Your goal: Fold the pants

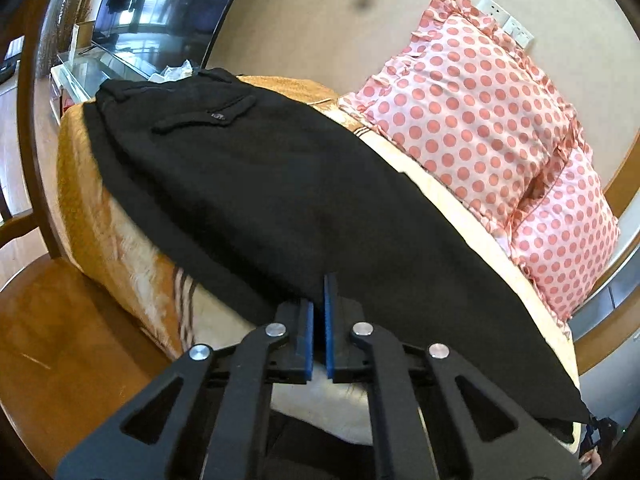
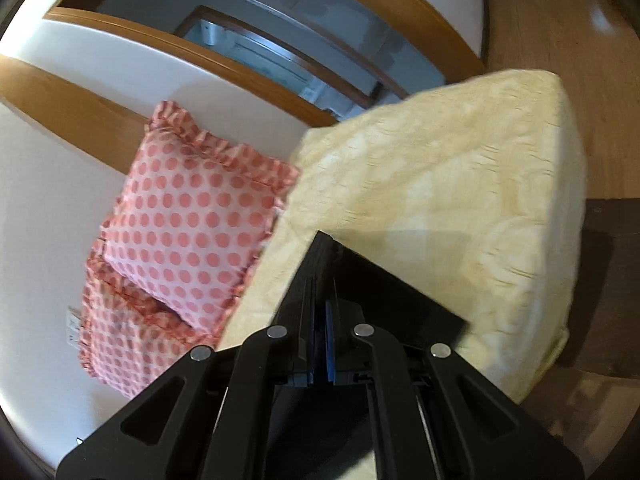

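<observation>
The black pants lie lengthwise on the bed, with the waistband and a back pocket at the far end. My left gripper is shut on the near edge of the pants, the cloth pinched between its blue pads. In the right wrist view my right gripper is shut on the black cloth of the pants, which covers its fingertips and spreads to the right over the cream bedspread.
Two pink polka-dot pillows lean against the wall at the head of the bed; they also show in the right wrist view. An orange-and-cream blanket covers the bed. A wooden floor and a TV lie to the left.
</observation>
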{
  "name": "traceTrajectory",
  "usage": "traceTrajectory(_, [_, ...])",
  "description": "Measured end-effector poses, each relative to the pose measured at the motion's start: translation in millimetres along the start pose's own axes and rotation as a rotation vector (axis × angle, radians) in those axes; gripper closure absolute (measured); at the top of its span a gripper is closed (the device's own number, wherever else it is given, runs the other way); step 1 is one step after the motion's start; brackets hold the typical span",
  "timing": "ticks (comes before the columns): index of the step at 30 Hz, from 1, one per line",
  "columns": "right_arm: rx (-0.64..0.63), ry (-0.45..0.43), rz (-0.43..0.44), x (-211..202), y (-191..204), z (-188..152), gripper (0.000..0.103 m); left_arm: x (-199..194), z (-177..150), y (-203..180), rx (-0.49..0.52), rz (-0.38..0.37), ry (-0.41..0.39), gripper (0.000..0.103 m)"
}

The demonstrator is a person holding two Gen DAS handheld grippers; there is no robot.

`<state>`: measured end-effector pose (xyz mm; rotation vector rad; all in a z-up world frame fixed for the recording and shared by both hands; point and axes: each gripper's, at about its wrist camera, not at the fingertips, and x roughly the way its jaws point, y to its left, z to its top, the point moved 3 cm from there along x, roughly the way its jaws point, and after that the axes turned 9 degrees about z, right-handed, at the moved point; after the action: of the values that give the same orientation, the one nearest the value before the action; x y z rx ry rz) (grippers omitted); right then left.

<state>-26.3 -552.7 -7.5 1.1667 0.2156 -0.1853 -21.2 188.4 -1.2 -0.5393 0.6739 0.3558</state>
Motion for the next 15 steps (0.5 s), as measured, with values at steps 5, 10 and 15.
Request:
traceTrajectory(5, [0.01,0.019,-0.072,-0.9,-21.2,-11.5,0.099,-2.5,-8.7,4.3,0.029,0.011,-0.007,0.099])
traceTrajectory(10, [0.0,0.024,-0.104,-3.8,-28.7,-17.2,0.099,-2.2,-10.0,4.2,0.056,0.009,-0.015,0.098])
traceTrajectory(15, [-0.059,0.023,-0.137,-8.6,-22.7,-18.8,0.098,-3.1,-7.2,5.8,0.082,-0.002,-0.005,0.093])
